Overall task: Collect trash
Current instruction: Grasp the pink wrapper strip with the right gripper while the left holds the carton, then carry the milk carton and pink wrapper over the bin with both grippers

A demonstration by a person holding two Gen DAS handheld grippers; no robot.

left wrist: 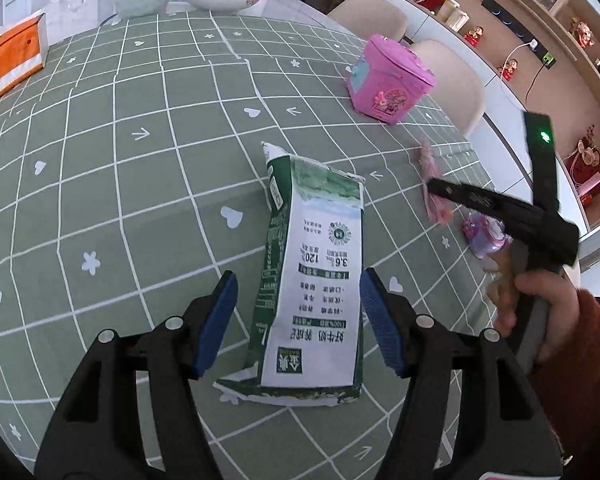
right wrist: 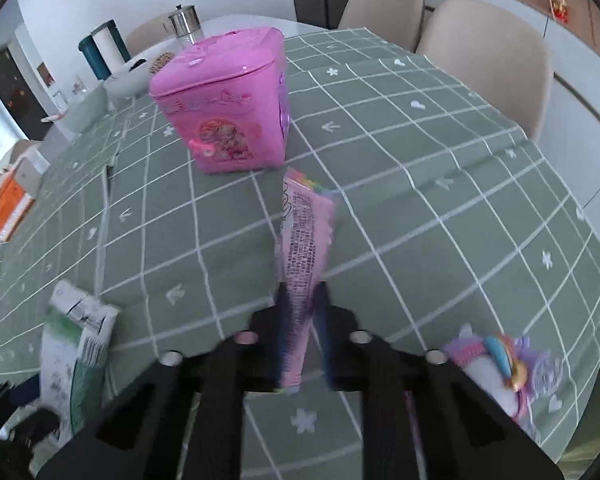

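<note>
The flattened green and white milk carton (left wrist: 312, 276) lies flat on the green checked cloth of the worktop (left wrist: 112, 184), and its near half is between the blue pads of your left gripper (left wrist: 298, 322). The jaws of that gripper stand released, one pad on each side of the carton, and neither seems to touch it. The long axis of the carton runs away from you along the fingers, with the crumpled spout end far and the flat bottom end near. I judge it light and empty, soft enough to fold more under pressure, and a little slippery on its printed face. Take it across the narrow width near the middle, where both pads can meet the side edges.

The thin pink plastic wrapper (right wrist: 306, 240) is the other piece of trash. Your right gripper (right wrist: 302, 320) is clenched on its lower end, and the wrapper points forward, away from the jaws, towards the pink plastic box with a lid (right wrist: 224, 104). It is very light and limp, so it may flap.

A small pastel unicorn toy (right wrist: 500, 364) lies just beside your right gripper.
</note>
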